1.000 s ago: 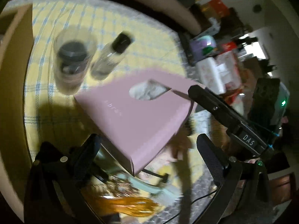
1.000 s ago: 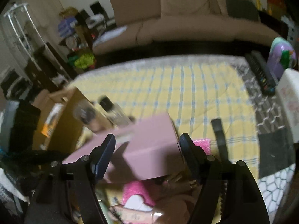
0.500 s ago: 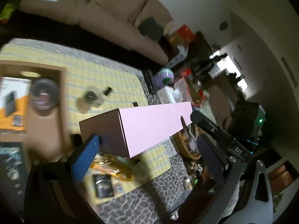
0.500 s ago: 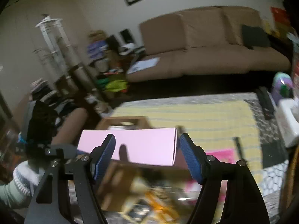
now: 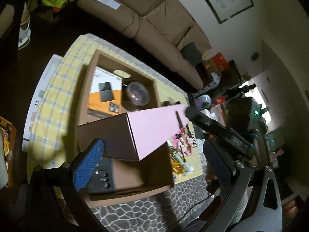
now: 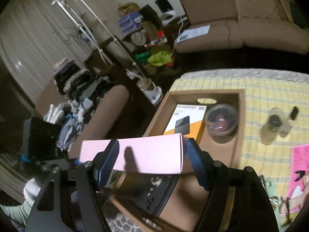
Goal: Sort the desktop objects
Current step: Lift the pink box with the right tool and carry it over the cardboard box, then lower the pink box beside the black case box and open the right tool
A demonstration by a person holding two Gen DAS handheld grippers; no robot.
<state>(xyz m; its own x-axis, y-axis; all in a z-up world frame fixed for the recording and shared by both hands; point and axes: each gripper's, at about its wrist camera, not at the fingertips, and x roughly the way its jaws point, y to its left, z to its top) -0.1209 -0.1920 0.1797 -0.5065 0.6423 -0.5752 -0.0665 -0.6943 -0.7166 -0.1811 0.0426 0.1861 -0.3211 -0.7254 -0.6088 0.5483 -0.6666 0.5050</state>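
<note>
The right hand-held gripper (image 6: 152, 161) pinches the pink box (image 6: 148, 154) across its short width, one blue pad on each side wall, holding it in the air above the cardboard box (image 6: 240, 119). From the left wrist view, the left hand-held gripper (image 5: 154, 164) has the same pink box between its fingers: the blue pad (image 5: 87, 166) sits at the box's shadowed near end, while the other finger stands clear of it, so the jaws look spread around it rather than pressed, though the angle makes that hard to judge. The right tool's dark finger reaches the far end of the pink box.

Beneath the pink box, the open cardboard box sits on the bench (image 6: 270, 89), which is covered by a yellow checked cloth. Inside it lie a white-and-orange hard-drive carton (image 6: 185, 119), a clear round tub (image 6: 221, 121) beside it, and a dark flat device with buttons (image 6: 152, 197) at the near end.

On the cloth outside the box, two small clear bottles (image 6: 276, 123) stand blurred. A bright pink item (image 6: 299, 170) lies at the right edge. A brown sofa (image 6: 241, 19) runs behind the bench.
</note>
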